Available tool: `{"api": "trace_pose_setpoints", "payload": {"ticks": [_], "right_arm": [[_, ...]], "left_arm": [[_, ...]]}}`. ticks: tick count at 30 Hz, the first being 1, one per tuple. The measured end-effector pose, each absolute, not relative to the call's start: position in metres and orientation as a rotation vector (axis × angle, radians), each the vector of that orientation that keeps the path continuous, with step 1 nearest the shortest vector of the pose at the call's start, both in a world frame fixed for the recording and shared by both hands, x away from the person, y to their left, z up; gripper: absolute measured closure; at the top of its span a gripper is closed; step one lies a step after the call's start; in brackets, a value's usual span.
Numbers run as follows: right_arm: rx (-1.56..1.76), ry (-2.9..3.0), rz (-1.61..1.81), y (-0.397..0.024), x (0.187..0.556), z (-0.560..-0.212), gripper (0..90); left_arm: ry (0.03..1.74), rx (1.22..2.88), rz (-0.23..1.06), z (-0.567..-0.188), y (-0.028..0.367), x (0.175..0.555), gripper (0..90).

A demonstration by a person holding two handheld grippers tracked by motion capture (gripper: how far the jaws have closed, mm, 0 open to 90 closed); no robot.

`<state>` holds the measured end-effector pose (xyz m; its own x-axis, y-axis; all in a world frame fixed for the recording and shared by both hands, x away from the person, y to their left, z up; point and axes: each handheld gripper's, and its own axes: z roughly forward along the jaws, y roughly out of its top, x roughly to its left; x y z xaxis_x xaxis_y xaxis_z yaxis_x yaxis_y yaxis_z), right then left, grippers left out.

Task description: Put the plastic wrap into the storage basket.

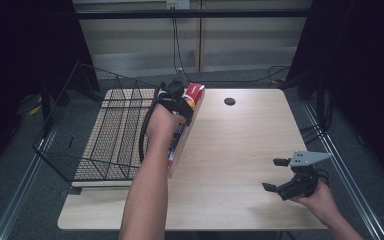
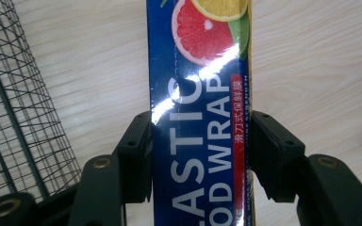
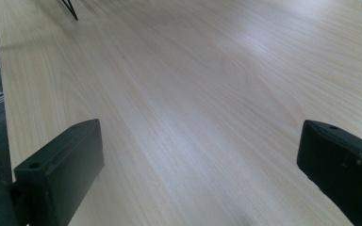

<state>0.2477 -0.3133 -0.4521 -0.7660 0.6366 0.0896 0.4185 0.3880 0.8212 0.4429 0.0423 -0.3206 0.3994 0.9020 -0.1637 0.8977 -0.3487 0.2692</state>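
- Pale wood-grain table (image 1: 240, 150) takes up the centre and lower half of the high view; a forearm enters from the bottom edge at each side.
- Right gripper (image 1: 275, 175) sits at the lower right of the high view, low over the table's near right part, with a grey three-cornered plate on top. Its jaws stand wide apart with nothing between them; in the right gripper view bare tabletop shows across the whole gap, one black jaw at lower left, the other at lower right.
- Left gripper (image 1: 187, 112) is at the centre left of the high view, at the end of the forearm rising from the bottom edge.
- Its jaws are clamped on the two long sides of a plastic wrap box (image 2: 200, 113). In the left gripper view both black pads (image 2: 139, 155) press flat against the box, which runs up the middle of the frame; blue face, white lettering, citrus slices printed at the top.
- Plastic wrap box in the high view slants from lower centre up to the gripper, its upper end red. Whether its lower end touches the table cannot be told.
- Black wire basket (image 1: 97, 135) stands just left of the box, over the table's left part; its mesh shows at the left edge of the left gripper view.
- Dark round hole (image 1: 229, 101) lies in the tabletop near the far edge, right of the box.
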Motion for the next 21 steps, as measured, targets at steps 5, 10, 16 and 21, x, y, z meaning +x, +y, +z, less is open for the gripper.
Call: {"api": "trace_pose_setpoints", "payload": {"ticks": [5, 10, 16, 21], "right_arm": [[0.926, 2.414, 1.310, -0.312, 0.247, -0.453, 0.3], [0.927, 2.417, 1.326, -0.313, 0.247, -0.452, 0.3], [0.923, 2.418, 1.322, -0.313, 0.248, -0.452, 0.3], [0.924, 2.416, 1.323, -0.313, 0.247, -0.452, 0.3]], "left_arm": [[1.571, 2.362, 0.029, -0.312, 0.048, 0.444, 46.4], [1.588, 2.342, 0.036, -0.307, 0.052, 0.443, 46.4], [1.598, 2.343, 0.037, -0.298, 0.057, 0.442, 46.4], [1.603, 2.334, 0.047, -0.288, 0.062, 0.441, 46.4]]}}
